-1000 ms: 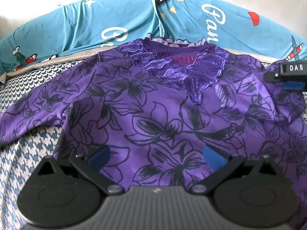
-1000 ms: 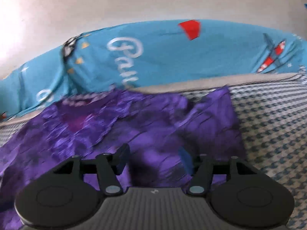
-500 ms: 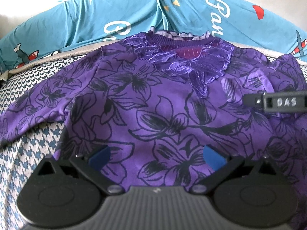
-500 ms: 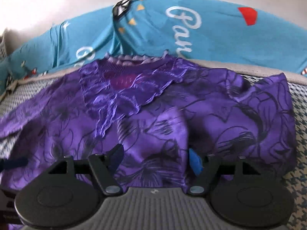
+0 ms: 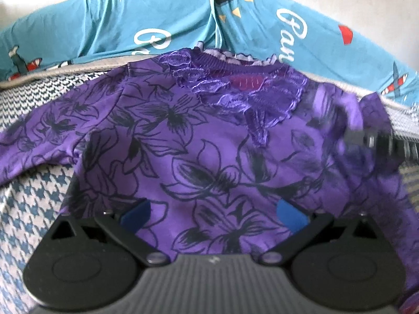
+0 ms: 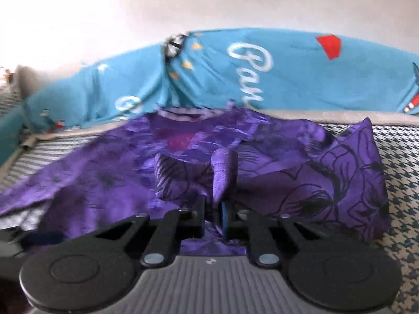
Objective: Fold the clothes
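Observation:
A purple top with black flower outlines [image 5: 199, 146] lies front up on a houndstooth cover, its ruffled neckline [image 5: 243, 89] at the far side. My left gripper [image 5: 213, 213] is open just above the lower front of the top, holding nothing. My right gripper [image 6: 213, 214] is shut on a pinched fold of the purple top [image 6: 222, 172], which stands up between its fingers. The right gripper also shows blurred at the right edge of the left wrist view [image 5: 377, 141]. The right sleeve is bunched in a heap [image 6: 351, 172].
A blue printed pillow or bedding roll [image 5: 262, 23] runs along the far edge against a pale wall [image 6: 157, 13]. The blue and white houndstooth cover [image 5: 31, 204] shows to the left and to the right [image 6: 400, 183] of the top.
My right gripper has closed on a fold of the top, where it was open half a second ago. The left gripper has stayed open over the lower front.

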`<state>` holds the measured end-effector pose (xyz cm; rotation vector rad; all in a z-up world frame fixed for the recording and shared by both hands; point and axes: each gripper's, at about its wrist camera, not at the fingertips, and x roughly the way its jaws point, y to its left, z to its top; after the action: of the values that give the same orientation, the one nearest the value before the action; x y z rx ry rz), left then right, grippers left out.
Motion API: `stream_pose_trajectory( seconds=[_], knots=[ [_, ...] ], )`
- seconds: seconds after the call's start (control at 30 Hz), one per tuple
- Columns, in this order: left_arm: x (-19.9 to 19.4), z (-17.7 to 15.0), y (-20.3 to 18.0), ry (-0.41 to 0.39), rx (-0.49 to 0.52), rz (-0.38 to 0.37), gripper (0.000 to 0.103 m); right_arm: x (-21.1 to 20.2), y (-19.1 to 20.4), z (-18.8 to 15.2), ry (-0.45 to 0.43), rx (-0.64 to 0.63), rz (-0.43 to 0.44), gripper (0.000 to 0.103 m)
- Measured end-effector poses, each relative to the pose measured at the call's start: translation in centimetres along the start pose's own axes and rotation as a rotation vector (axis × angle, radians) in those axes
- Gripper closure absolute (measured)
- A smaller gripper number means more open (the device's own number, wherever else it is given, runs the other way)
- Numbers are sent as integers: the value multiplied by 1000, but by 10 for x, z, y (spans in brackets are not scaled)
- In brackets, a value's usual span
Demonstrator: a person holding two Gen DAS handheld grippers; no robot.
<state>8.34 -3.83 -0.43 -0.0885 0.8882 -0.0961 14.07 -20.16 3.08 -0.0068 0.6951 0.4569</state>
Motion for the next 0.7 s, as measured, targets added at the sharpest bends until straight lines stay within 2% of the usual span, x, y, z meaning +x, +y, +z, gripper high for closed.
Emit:
stream_pose_trajectory(
  seconds=[0.07, 0.13, 0.23, 0.33, 0.47, 0.6, 0.7],
  knots=[
    [0, 1, 2, -2, -12, 0, 0, 0, 11, -8, 67, -39, 55, 83],
    [0, 2, 4, -5, -16, 20, 0, 1, 20, -18, 131, -89, 92, 73],
    [1, 2, 7, -1, -35, 24, 0, -4, 32, -29, 146, -168, 105, 64],
    [2, 3, 10, 3, -48, 25, 0, -7, 32, -33, 139, -187, 101, 60],
    [2, 4, 10, 6, -55, 17, 0, -4, 25, -33, 128, -141, 78, 58],
    [1, 5, 11, 7, -65, 1, 0, -3, 32, -36, 129, -189, 76, 58],
    [-1, 6, 12, 4, -67, 0, 0, -5, 43, -42, 174, -269, 174, 58]
  ],
)
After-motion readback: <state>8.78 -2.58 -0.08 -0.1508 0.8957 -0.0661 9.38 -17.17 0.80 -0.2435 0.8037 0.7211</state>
